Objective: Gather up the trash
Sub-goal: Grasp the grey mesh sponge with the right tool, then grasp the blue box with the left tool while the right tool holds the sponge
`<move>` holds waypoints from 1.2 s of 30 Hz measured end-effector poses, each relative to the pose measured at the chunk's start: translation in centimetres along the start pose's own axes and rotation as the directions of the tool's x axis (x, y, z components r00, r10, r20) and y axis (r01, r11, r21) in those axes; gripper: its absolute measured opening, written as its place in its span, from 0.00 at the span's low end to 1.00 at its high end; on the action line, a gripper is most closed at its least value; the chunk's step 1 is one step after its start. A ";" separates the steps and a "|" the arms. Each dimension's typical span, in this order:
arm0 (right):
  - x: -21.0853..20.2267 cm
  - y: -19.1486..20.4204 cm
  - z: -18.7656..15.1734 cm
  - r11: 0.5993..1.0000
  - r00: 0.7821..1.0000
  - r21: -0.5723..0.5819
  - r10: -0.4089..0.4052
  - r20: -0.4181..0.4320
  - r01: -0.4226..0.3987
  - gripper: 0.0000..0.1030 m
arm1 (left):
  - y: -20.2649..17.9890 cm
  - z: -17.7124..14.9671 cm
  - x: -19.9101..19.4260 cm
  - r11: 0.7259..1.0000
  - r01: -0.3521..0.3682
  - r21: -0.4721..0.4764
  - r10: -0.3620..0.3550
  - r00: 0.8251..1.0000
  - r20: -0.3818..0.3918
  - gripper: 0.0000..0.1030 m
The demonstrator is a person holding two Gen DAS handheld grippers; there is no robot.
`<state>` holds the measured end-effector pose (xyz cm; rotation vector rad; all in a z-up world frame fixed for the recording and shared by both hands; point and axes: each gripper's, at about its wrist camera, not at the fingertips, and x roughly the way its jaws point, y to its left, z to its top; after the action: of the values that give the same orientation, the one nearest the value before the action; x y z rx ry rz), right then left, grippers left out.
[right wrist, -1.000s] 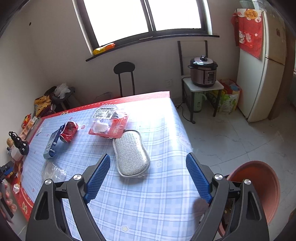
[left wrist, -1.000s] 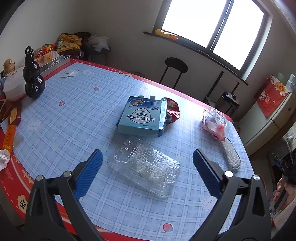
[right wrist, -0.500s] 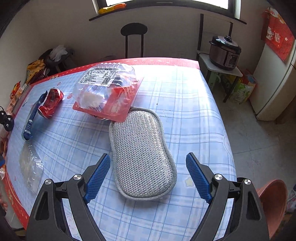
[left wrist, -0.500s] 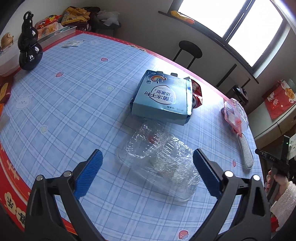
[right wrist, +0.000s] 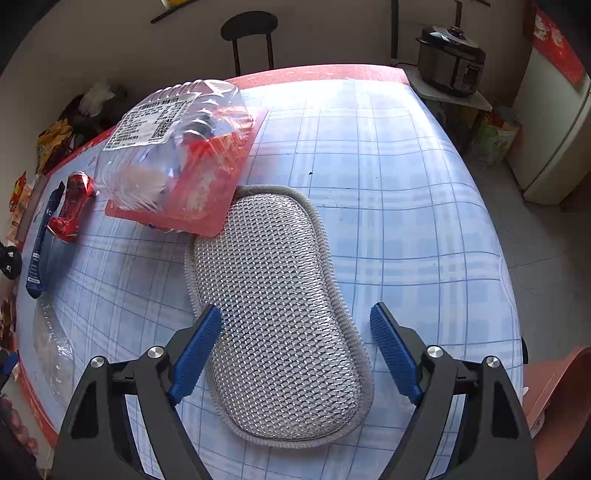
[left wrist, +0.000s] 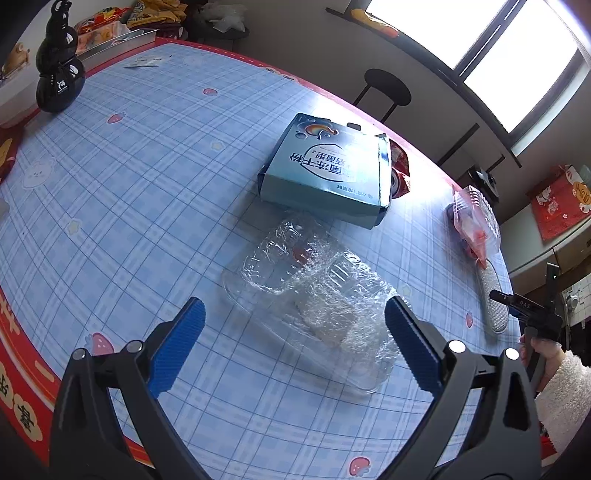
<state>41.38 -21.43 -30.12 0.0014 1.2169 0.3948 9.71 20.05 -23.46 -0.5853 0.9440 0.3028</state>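
A blue-checked surface point(left wrist: 122, 192) sits under a bright window point(left wrist: 476, 40), a stool point(right wrist: 249, 26) beyond. The left tongs point(left wrist: 295, 350) gape wide, empty, over a clear tray point(left wrist: 314, 295) near a box point(left wrist: 328, 173). The right tongs point(right wrist: 295, 350) hang released above a scrubber point(right wrist: 277, 314).

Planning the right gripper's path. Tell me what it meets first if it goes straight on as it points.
Most likely the grey mesh scrubbing pad: the open right gripper already has it between its fingers. Height above it is unclear.
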 end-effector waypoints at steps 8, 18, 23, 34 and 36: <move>-4.2 0.4 -2.7 0.990 0.990 0.047 0.128 0.050 -0.131 0.21 | -1.9 -0.3 0.6 1.000 0.023 0.015 -0.023 0.999 -0.028 0.94; -8.8 5.5 -6.1 0.987 0.989 -0.118 0.122 0.081 -0.112 0.17 | -2.0 -0.5 0.7 0.999 0.046 -0.021 -0.047 0.998 -0.046 0.93; -9.2 6.5 -6.8 0.989 0.990 -0.112 0.107 0.097 -0.096 0.17 | -3.1 2.1 0.5 0.998 0.006 0.067 -0.007 1.000 0.005 0.93; -8.3 6.3 -7.5 0.994 0.991 -0.052 0.103 0.084 -0.099 0.17 | -13.2 4.3 7.9 0.761 -0.291 0.580 0.244 0.956 0.161 0.94; -8.5 6.1 -7.4 0.994 0.991 -0.042 0.104 0.089 -0.101 0.17 | -14.0 4.2 9.4 0.724 -0.331 0.605 0.275 0.943 0.187 0.94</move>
<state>30.38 -19.83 -23.77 0.0494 1.1218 0.5021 24.59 11.19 -24.63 0.2140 0.9879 0.2780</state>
